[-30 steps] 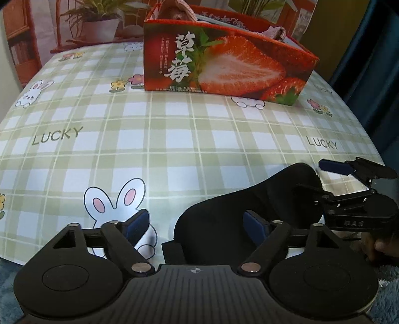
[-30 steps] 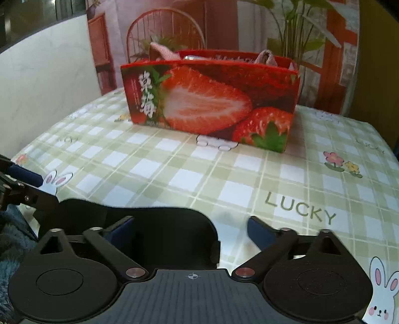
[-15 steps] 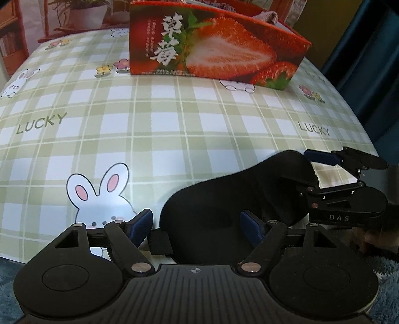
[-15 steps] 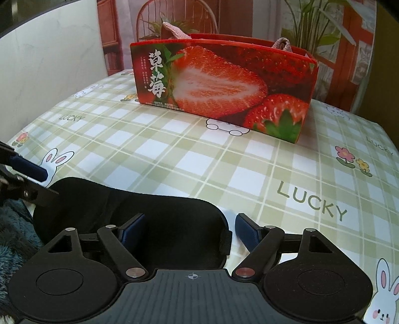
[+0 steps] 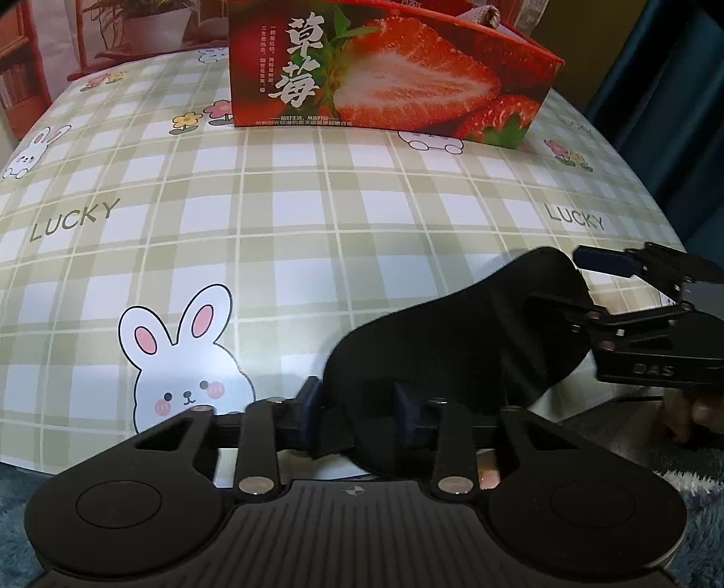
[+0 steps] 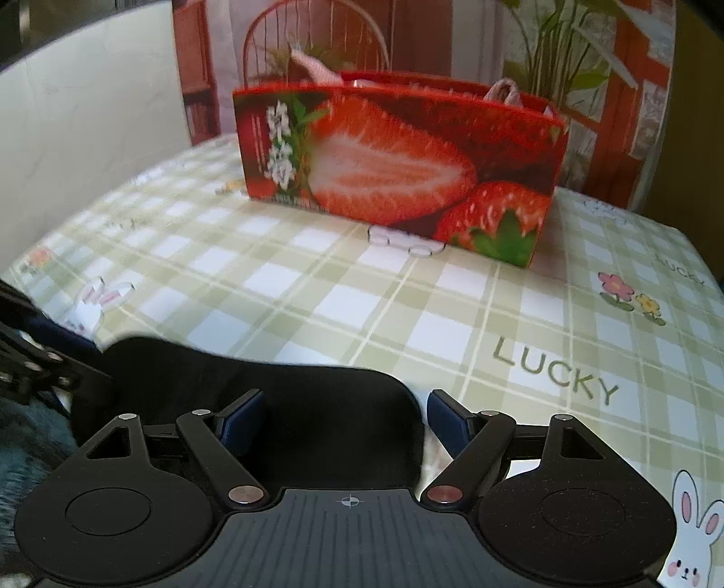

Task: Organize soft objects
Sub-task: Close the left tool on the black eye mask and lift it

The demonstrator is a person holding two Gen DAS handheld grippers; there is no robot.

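A black padded eye mask (image 5: 461, 334) lies at the near edge of the table. My left gripper (image 5: 357, 407) is shut on the mask's left end by its strap. My right gripper (image 6: 344, 416) is open, its blue pads either side of the mask's other end (image 6: 316, 407); it also shows in the left wrist view (image 5: 602, 262), at the right. A red strawberry-print box (image 5: 384, 72) stands at the far side, with soft pink things poking out of its top (image 6: 316, 68).
The table wears a green plaid cloth (image 5: 271, 203) with rabbits and "LUCKY" print. A dark blue fluffy rug (image 5: 697, 488) lies below the near edge. A chair (image 6: 316, 40) and potted plants stand behind the box.
My left gripper has closed from open onto the mask's left end. Both grippers have shifted a little; the right one stays open around the other end.
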